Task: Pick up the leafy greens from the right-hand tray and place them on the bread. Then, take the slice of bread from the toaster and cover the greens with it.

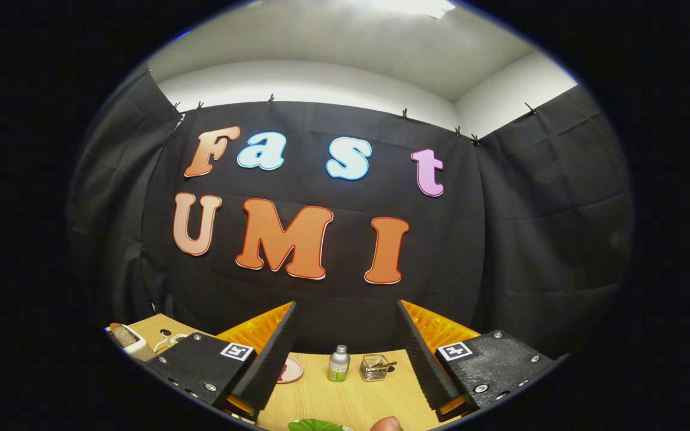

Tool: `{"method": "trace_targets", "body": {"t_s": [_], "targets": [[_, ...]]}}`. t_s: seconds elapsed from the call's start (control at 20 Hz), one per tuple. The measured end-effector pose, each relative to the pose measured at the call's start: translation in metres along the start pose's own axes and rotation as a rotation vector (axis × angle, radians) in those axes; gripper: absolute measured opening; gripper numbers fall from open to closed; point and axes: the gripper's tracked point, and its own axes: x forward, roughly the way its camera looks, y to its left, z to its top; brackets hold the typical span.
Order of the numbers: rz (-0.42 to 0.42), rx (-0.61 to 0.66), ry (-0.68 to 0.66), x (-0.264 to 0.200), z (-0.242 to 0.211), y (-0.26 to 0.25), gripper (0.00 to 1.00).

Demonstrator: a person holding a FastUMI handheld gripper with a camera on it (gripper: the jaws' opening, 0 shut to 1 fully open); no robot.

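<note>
Clearly hovering high above the wooden table (333, 401), with the gripper (345, 332) aimed mostly at the booth's black cloth wall rather than down at the work. Holding the jaws spread wide, nothing between them, nothing touched by either finger.

Showing just a sliver of the leafy greens (315, 425) low between the jaws, nearer than the fingertips and close under the gripper body. Catching also a small rounded reddish thing (387, 424) just beside the greens, toward the right finger; too little visible to name it. Not revealing the tray under the greens.

Sitting farther off, between the jaws and beyond them: a small bottle with a green label (339, 364) and a little wire basket (374, 367), near each other. Peeking out from behind the left finger, a pinkish plate (291, 370); whether the base bread lies on it cannot be told. Standing well off to the left, outside the left finger, the toaster (132, 344) with a slice of bread (122, 335) upright in its slot.

Judging by all this, still dealing with the first step: greens not yet grasped, toaster slice untouched. Calling next, probably, for tipping the gripper downward and drawing back a little so the greens come between the fingertips, then closing gently on the leaves. Needing care not to snag the reddish thing alongside.
</note>
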Motion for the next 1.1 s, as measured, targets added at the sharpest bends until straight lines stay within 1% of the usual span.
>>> {"method": "trace_targets", "body": {"t_s": [0.15,0.4,0.55,0.65,0.85,1.0,1.1], "targets": [[-0.004,0.01,0.044,0.002,-0.027,-0.005,0.96],[0.078,0.004,0.177,0.008,-0.089,0.017,0.97],[0.123,0.01,0.316,0.006,-0.149,0.03,0.97],[0.154,0.009,0.391,0.002,-0.176,0.036,0.98],[0.185,-0.004,0.512,-0.01,-0.222,0.04,0.96],[0.241,0.004,0.685,-0.031,-0.271,0.047,0.95],[0.268,0.014,0.798,-0.045,-0.301,0.048,0.9]]}}
